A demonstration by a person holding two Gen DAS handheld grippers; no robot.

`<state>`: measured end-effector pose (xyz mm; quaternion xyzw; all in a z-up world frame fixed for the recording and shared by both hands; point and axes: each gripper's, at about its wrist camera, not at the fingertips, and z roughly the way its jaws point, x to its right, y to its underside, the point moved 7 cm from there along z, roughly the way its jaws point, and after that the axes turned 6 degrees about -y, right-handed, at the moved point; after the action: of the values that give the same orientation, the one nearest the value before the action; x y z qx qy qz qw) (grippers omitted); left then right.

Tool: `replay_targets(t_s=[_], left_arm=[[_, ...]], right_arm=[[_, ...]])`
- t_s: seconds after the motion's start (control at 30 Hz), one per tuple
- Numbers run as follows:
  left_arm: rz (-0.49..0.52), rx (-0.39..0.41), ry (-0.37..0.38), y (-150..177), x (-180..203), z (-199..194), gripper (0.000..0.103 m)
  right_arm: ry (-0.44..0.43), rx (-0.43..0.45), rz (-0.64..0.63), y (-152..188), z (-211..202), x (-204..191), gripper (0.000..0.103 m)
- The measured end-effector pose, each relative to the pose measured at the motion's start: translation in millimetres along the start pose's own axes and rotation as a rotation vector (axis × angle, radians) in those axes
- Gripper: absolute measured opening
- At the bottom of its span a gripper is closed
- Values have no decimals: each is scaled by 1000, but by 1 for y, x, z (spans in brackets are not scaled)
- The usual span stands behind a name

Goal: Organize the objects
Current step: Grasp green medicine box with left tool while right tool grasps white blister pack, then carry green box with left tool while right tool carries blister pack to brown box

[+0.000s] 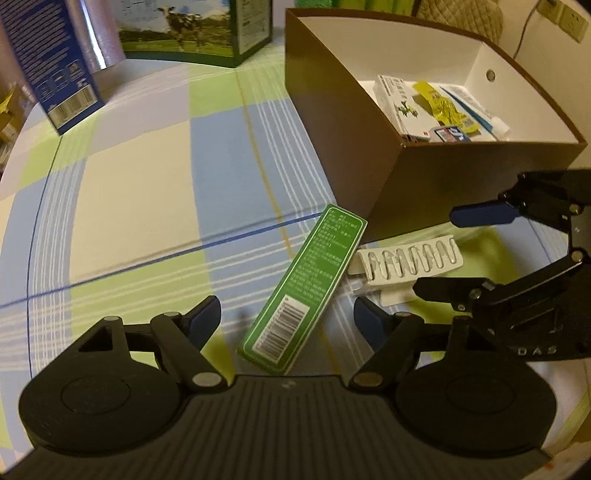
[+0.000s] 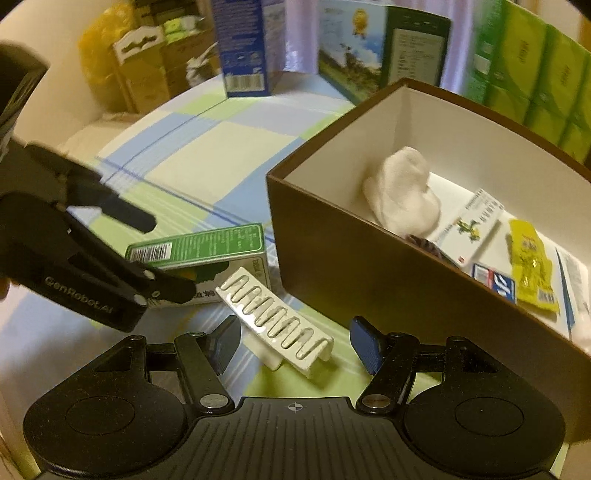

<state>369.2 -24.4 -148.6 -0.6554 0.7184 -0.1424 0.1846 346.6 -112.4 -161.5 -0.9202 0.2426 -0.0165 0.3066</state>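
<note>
Setting: a table [image 1: 140, 177] under a checked cloth of blue, green and cream, seen from two hand-held grippers.
Left gripper [image 1: 286, 319]: jaws spread wide and empty, one on either side of the near end of the green carton [image 1: 304, 284], with a gap on each side; whether they are at table height cannot be told.
Green carton: lies flat on the cloth, barcode end toward the left wrist camera, its far end almost at the foot of the brown box [image 1: 332, 122].
Right gripper [image 2: 291, 341]: jaws wide apart and holding nothing, set either side of the white blister tray [image 2: 275, 319], clear of it on both sides.
White blister tray: a ribbed strip with a row of long pockets, resting just beside the green carton and close to the brown box's outer wall; a folded white piece sits under it.
Brown box: open-topped, white inside, standing on the table to the right of both loose items.
Box contents: a white sock [image 2: 402, 192], a white medicine packet with a green print [image 2: 467, 227], a yellow sachet [image 2: 530, 267], and a small blue-and-red packet [image 2: 493, 282], lying on the box floor.
Background: a blue carton [image 1: 51, 62] and a carton with a cow picture [image 1: 192, 27] stand upright at the far edge of the table.
</note>
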Motion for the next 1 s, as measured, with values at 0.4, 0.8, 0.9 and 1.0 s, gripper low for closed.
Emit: replay_targets(t_s=[0.4,0.8,0.9,1.0], left_arm=[[-27,-30,6,1,4,15,47],[-106,-40,-29,22,-7,3,26],[-116,-55,-44,33,-10,-3,26],[-131,-72,-52,46,-13,-10,26]], right_arm=[[-43,-33,-90,-1,20,-7,45],[-24,-71,-47,10,14,-16,25],[-24,-78,-30,16,10,-20,25],[-30,-83,-17,23,4,-26,25]])
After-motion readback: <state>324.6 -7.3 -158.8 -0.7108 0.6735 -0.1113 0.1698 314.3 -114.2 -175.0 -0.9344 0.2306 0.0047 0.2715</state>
